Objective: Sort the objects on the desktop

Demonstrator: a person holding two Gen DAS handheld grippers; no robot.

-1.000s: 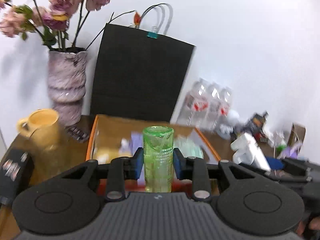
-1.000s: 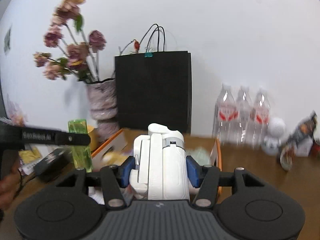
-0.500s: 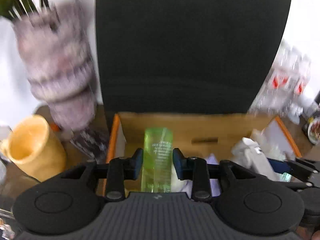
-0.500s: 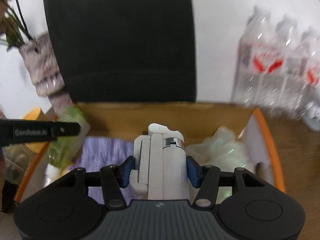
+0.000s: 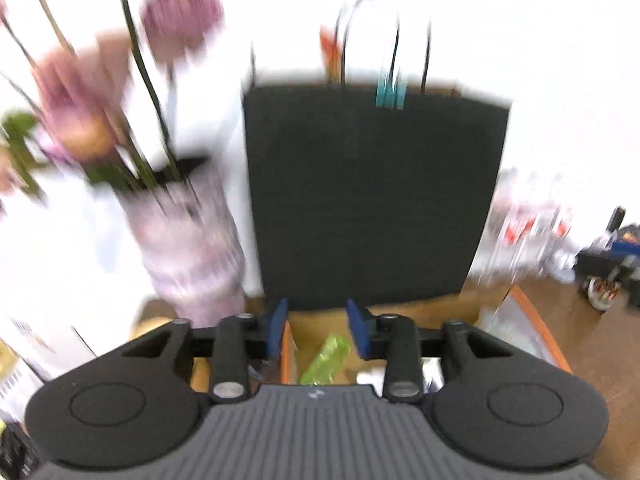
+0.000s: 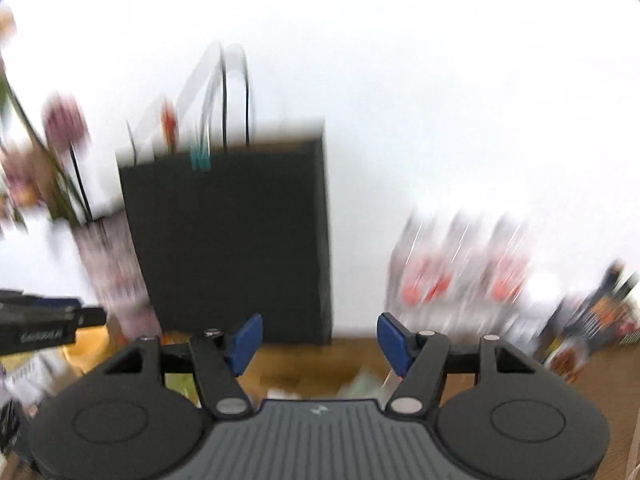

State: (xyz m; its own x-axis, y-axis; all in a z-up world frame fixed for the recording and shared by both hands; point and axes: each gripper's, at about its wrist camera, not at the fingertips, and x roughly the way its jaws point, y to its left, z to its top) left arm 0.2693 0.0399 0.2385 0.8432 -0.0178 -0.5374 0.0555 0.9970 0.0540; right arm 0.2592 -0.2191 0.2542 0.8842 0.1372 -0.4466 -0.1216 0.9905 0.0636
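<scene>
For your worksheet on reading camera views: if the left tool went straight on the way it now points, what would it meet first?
Most likely the black paper bag, which fills the view ahead of the open left tool; depth is unclear in the blur.

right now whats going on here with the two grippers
A person is sorting desk items into an orange-rimmed box. Both grippers are open and empty: the left gripper hangs over a green bottle lying tilted in the box, and the right gripper holds nothing. The views are motion-blurred.

Black bag [image 5: 368, 200] and vase [image 5: 192, 252] close ahead.
</scene>
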